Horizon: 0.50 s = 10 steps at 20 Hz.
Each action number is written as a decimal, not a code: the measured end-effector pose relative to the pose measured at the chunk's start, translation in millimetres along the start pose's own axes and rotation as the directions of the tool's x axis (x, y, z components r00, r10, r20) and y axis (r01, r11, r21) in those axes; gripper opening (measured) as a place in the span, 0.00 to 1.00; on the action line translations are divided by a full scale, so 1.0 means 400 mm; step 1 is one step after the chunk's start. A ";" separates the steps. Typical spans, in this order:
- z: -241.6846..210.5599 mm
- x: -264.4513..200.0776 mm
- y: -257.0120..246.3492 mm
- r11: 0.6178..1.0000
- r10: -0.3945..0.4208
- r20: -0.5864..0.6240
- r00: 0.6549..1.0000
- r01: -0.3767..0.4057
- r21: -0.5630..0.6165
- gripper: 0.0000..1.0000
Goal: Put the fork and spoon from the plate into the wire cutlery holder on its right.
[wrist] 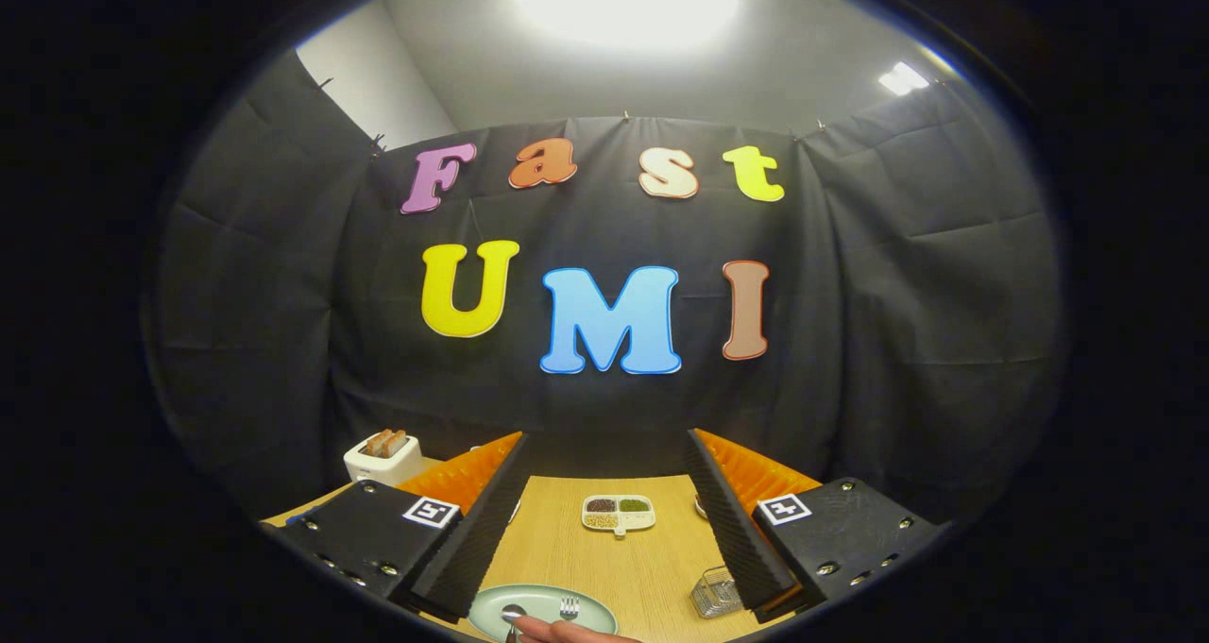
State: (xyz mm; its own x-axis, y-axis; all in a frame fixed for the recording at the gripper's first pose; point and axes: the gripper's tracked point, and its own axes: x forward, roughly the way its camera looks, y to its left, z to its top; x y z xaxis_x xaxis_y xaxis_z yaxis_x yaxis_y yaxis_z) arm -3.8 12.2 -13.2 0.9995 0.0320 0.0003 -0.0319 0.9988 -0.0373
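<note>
Steel spoon (pixel 511 613) and fork (pixel 569 607) on plate (pixel 586 615) at six o'clock, wire cutlery holder (pixel 715 593) at four, claw (pixel 604 567) wide open, empty; thin handles likely slipping from shallow pinch.

- Light wooden table (pixel 604 558): matt, fine straight grain.
- Pale green round plate (pixel 586 605): smooth, glazed-looking, soft sheen.
- Shiny metal spoon (pixel 513 614) and shiny metal fork (pixel 569 608) on it: polished, reflective.
- Wire cutlery holder (pixel 715 594): thin bright metal mesh.
- White toaster (pixel 383 461): smooth glossy plastic.
- Gripper (pixel 604 530), fingers spread wide: ribbed inner pads (pixel 472 530), matt.
- Black booth wall (pixel 897 341): matt creased cloth.
</note>
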 end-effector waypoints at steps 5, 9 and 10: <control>-0.012 -0.012 0.011 1.000 0.019 -0.008 1.000 -0.020 -0.009 0.99; -0.029 -0.013 0.011 1.000 0.013 -0.033 0.999 -0.012 0.028 0.99; -0.034 -0.011 0.006 1.000 0.006 -0.043 0.999 -0.004 0.028 0.99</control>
State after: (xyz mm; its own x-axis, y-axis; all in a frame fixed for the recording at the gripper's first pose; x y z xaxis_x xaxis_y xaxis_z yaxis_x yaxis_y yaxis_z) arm -8.2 13.9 -27.1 0.9984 0.0358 -0.0428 -0.0363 0.9993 -0.0090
